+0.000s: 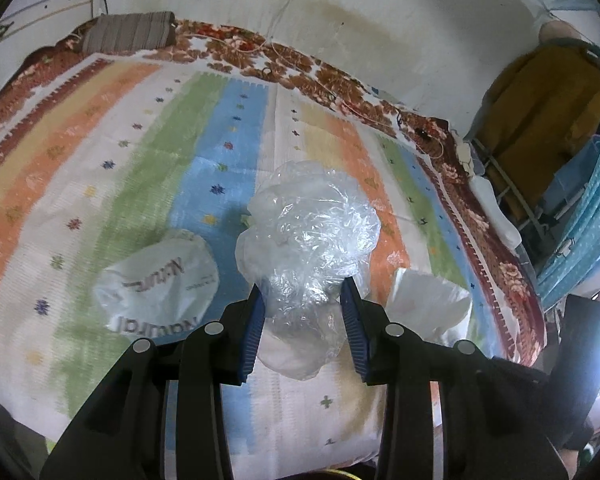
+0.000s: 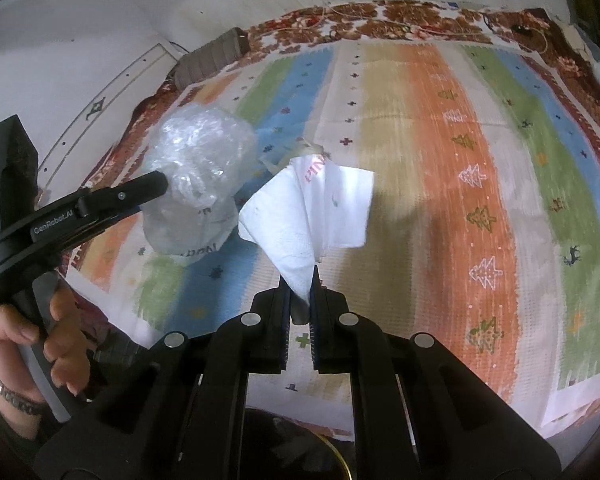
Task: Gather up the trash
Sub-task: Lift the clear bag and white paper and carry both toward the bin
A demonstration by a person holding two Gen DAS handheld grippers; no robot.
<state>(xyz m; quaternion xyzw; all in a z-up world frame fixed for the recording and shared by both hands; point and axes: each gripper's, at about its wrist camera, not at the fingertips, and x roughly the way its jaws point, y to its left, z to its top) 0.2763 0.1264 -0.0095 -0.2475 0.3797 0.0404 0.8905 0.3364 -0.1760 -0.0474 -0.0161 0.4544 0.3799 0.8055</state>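
Observation:
My left gripper (image 1: 303,294) is shut on a crumpled clear plastic bag (image 1: 308,236) and holds it above the striped bed cover (image 1: 100,160). The same bag (image 2: 200,160) shows in the right wrist view, held by the left gripper's black finger (image 2: 140,188). My right gripper (image 2: 301,286) is shut on a white paper tissue (image 2: 312,216) with red print, lifted off the cover. The tissue also shows in the left wrist view (image 1: 428,304). A white plastic bag with grey lettering (image 1: 160,280) lies on the cover, left of the clear bag.
A brown striped pillow (image 1: 132,32) lies at the bed's far left corner. A thin cable (image 1: 340,96) runs along the floral blanket edge by the wall. A rack with yellow cloth (image 1: 540,120) and a blue patterned cover (image 1: 588,232) stands to the right of the bed.

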